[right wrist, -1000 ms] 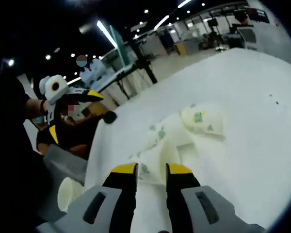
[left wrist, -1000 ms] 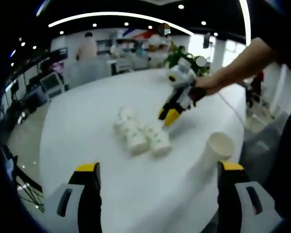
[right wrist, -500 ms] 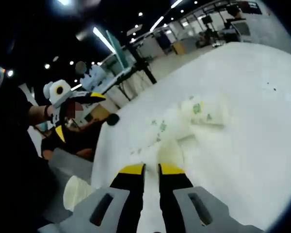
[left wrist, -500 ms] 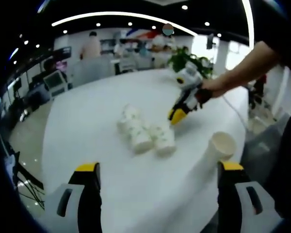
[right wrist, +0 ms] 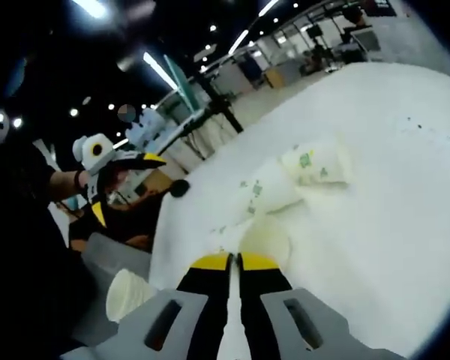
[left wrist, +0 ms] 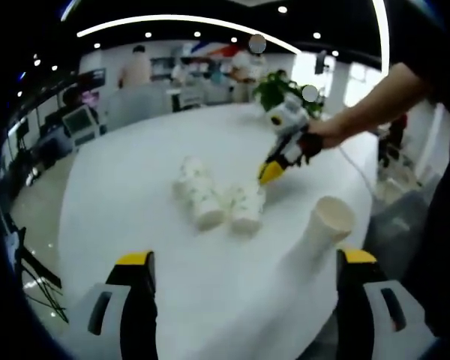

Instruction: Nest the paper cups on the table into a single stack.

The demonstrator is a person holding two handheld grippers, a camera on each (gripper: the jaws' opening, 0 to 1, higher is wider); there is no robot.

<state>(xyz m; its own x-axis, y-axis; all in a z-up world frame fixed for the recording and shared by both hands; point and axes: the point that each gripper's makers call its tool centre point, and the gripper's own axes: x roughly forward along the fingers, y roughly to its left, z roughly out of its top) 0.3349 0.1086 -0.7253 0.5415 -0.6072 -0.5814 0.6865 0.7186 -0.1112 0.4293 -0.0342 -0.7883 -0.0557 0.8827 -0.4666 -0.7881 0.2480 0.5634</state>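
right gripper (right wrist: 233, 260): jaws pinched on rim of lying paper cup (right wrist: 266, 238)
left gripper (left wrist: 244, 262): jaws apart, cups well ahead
print: green marks, unreadable

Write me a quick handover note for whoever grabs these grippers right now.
Right hand-held gripper: jaws closed on the rim of a lying paper cup.
Left hand-held gripper: open, empty, held back from the cups.
Things: printed cups lie on their sides in a cluster mid-table; next to them is the gripped cup. One plain cup stands apart near the table edge, mouth up.
Done: no single stack yet; the lying cups look partly nested, hard to tell.
Left: lift the gripped cup, nest all the cups into one stack, the plain one included.
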